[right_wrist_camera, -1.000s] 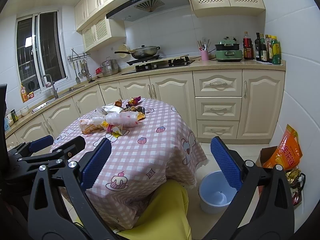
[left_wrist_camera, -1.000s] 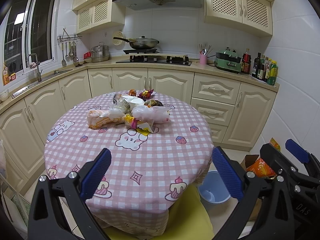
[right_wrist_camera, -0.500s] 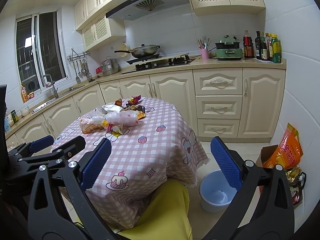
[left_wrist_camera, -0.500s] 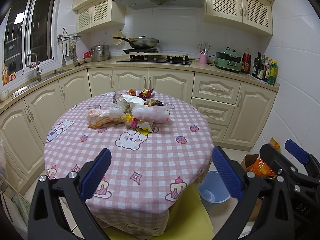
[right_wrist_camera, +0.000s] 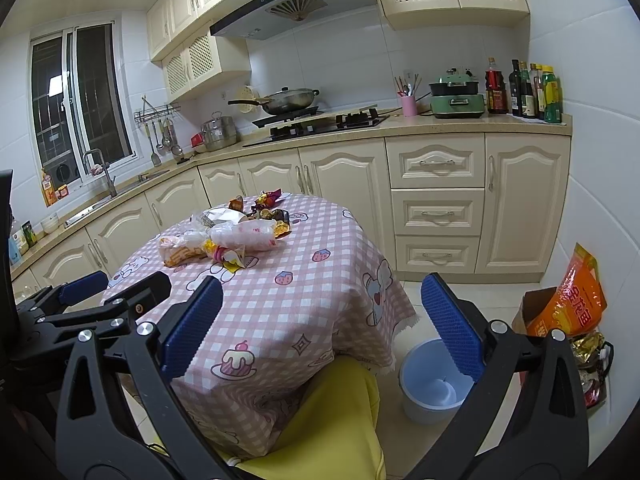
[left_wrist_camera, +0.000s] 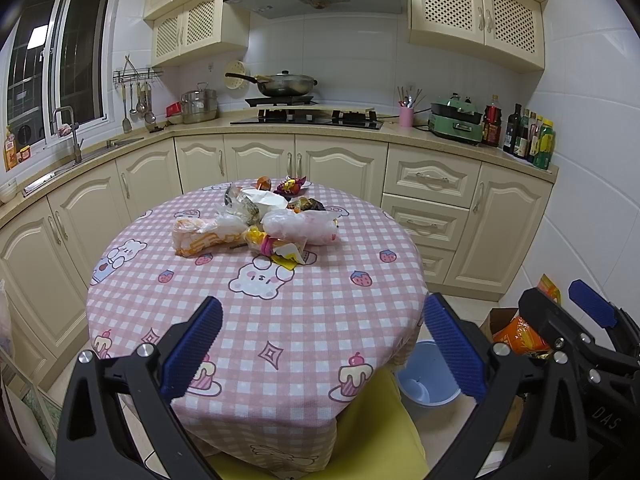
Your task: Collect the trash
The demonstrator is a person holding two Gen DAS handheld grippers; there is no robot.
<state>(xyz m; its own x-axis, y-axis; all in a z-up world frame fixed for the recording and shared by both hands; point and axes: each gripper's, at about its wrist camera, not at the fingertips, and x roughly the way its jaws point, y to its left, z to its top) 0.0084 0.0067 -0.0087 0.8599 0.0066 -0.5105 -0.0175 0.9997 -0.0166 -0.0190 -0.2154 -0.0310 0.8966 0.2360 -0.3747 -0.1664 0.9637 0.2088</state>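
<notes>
A pile of trash (left_wrist_camera: pixel 260 224), with plastic bags, wrappers and food scraps, lies on the far half of a round table with a pink checked cloth (left_wrist_camera: pixel 280 320). It also shows in the right wrist view (right_wrist_camera: pixel 232 236). A light blue bin (right_wrist_camera: pixel 430 388) stands on the floor right of the table and shows in the left wrist view (left_wrist_camera: pixel 426 376) too. My left gripper (left_wrist_camera: pixel 320 344) is open and empty, short of the table's near edge. My right gripper (right_wrist_camera: pixel 320 324) is open and empty, to the right of the left gripper (right_wrist_camera: pixel 100 300).
A yellow chair (right_wrist_camera: pixel 332 420) sits at the table's near side. A cardboard box with an orange bag (right_wrist_camera: pixel 568 308) stands by the right wall. Cream cabinets (left_wrist_camera: pixel 340 160) and a counter with a hob, a wok and bottles run behind the table.
Both views have shifted very slightly. Nothing was taken hold of or let go.
</notes>
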